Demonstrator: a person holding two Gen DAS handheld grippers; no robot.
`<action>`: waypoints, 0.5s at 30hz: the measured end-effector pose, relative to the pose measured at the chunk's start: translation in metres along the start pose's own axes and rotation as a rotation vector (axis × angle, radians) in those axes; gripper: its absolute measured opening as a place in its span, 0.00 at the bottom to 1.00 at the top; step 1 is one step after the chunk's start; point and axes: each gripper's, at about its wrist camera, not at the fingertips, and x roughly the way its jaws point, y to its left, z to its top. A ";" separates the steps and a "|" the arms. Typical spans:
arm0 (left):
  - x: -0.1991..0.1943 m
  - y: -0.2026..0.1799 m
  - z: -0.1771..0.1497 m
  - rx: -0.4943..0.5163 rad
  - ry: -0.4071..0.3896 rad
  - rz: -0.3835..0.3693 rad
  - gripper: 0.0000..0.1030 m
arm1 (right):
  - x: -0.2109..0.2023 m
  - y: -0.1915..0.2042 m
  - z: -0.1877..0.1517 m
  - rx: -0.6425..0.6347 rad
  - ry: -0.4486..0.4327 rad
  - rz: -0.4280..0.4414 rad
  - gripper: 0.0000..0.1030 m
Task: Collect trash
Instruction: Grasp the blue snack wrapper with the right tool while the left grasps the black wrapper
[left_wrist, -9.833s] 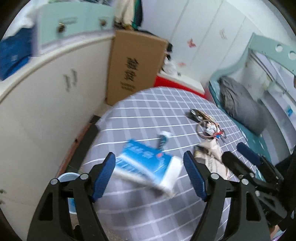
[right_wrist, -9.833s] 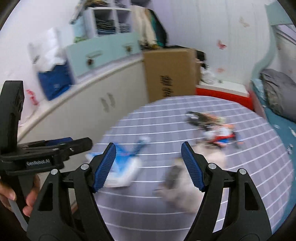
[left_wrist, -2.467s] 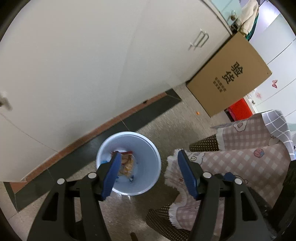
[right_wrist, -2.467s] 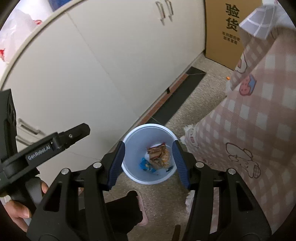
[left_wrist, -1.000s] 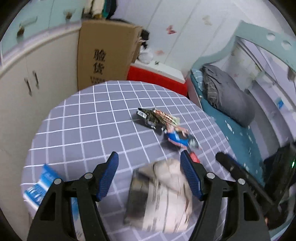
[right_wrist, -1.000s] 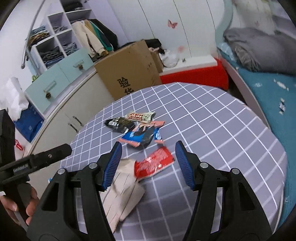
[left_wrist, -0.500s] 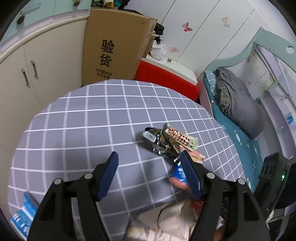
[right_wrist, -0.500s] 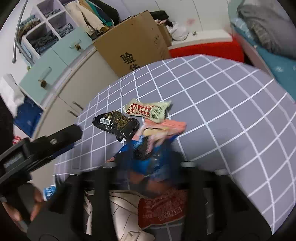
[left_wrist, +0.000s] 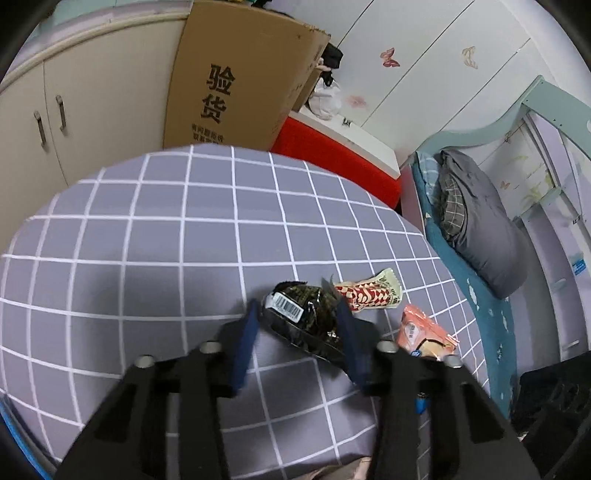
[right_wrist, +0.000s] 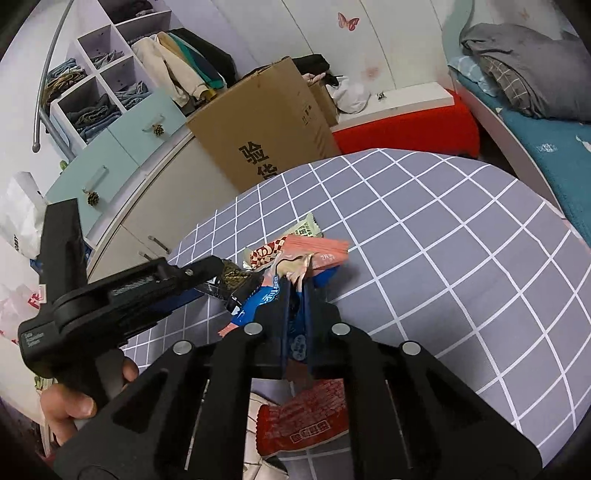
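Several snack wrappers lie on the round table with the grey checked cloth. My left gripper has its jaws closed in around a black wrapper with a barcode; in the right wrist view this wrapper sits by the left gripper's tip. A red-and-white patterned wrapper lies just behind it. My right gripper is shut on a blue wrapper and a pink wrapper bunched together. The pink wrapper also shows in the left wrist view. A red wrapper lies under the right gripper.
A tall cardboard box leans on cream cabinets behind the table. A red chest and a bed with a grey pillow stand to the right. Crumpled paper lies at the table's near edge.
Both grippers have come down onto the wrapper pile. The left jaws narrowed around the black wrapper. The right jaws closed on the blue and pink wrappers.
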 end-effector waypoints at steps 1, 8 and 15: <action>0.001 0.001 0.001 -0.011 0.003 -0.010 0.26 | 0.000 0.001 0.000 -0.003 -0.001 0.001 0.07; -0.028 0.003 -0.002 0.036 -0.025 -0.020 0.04 | -0.008 0.008 0.001 -0.036 -0.042 -0.003 0.07; -0.102 0.021 -0.013 0.031 -0.137 -0.076 0.04 | -0.027 0.040 -0.007 -0.097 -0.071 0.012 0.07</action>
